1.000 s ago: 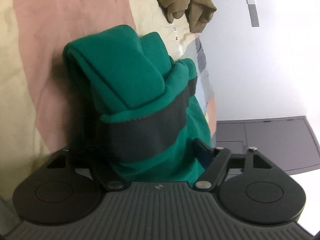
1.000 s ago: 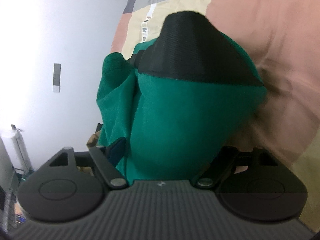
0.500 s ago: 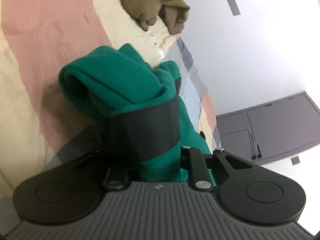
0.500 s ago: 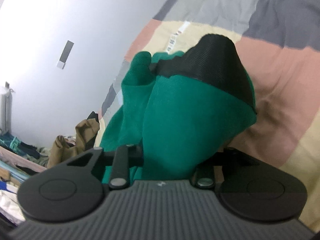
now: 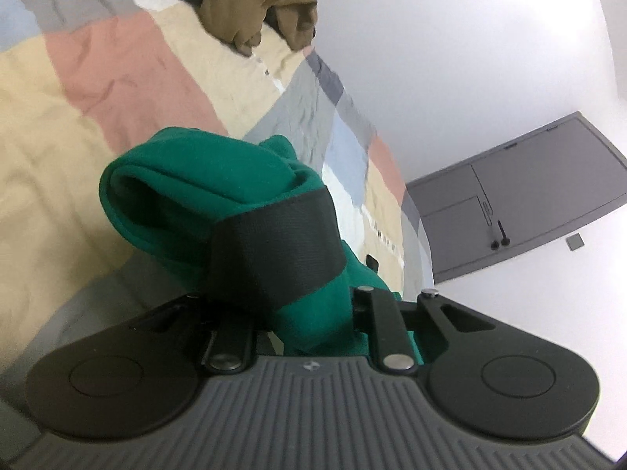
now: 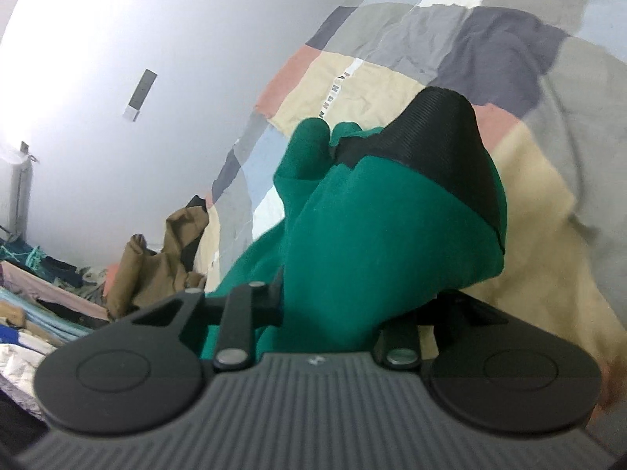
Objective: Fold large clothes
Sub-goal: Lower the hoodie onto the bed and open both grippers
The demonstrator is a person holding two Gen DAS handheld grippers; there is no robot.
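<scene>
Underneath everything is a bed with a patchwork blanket (image 5: 129, 74) made of pink, cream, grey and pale blue squares. It is a bit wrinkled. A brown garment (image 5: 254, 4) lies bunched up at the edge of the bed near the white wall (image 5: 490, 58). A grey cabinet (image 5: 521, 203) stands against that wall. In the right wrist view, a messy pile of clothes (image 6: 43, 313) sits low on the left, past the bed.

The green garment (image 5: 219, 180) with its dark ribbed band (image 5: 274, 246) is held up above the blanket, bunched in thick folds. The left claw (image 5: 309, 313) is closed on the green cloth, which fills the gap between its two sides. The right claw (image 6: 333, 313) is also pinched shut on the same garment (image 6: 376, 235), and the dark band (image 6: 439, 133) stands up at the top there.

Compared with a second ago, both cameras have tipped back. Now much more of the blanket and the room shows. The grey cabinet looks fuller, and the pile of clothes has come into sight. Both claws keep the same hold on the green garment.
</scene>
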